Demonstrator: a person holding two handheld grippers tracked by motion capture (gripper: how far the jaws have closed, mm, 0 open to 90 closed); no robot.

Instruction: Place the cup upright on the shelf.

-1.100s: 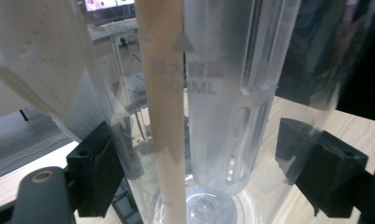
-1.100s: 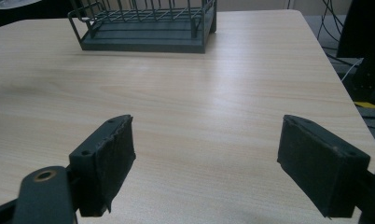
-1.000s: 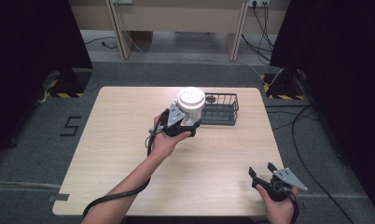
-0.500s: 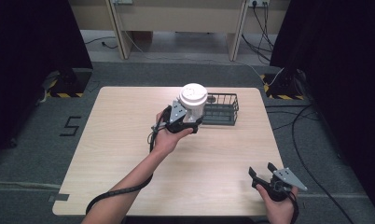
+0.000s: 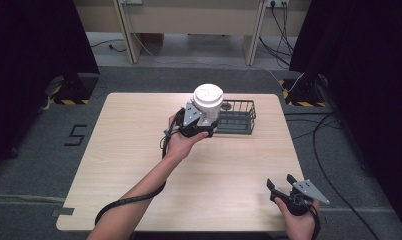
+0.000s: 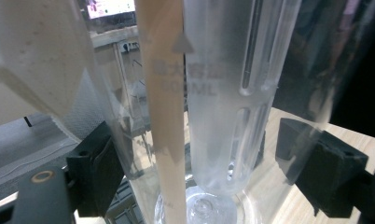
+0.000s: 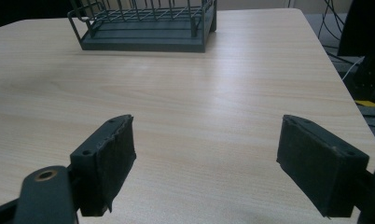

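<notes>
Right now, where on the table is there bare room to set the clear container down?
Bare wood spans the table's left half and the middle between both hand-held grippers. It is crowded only at the back, around the wire basket.

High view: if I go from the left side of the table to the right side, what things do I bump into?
Left gripper holding the white-lidded cup → wire basket → right gripper, open, near the table's front right corner.
</notes>
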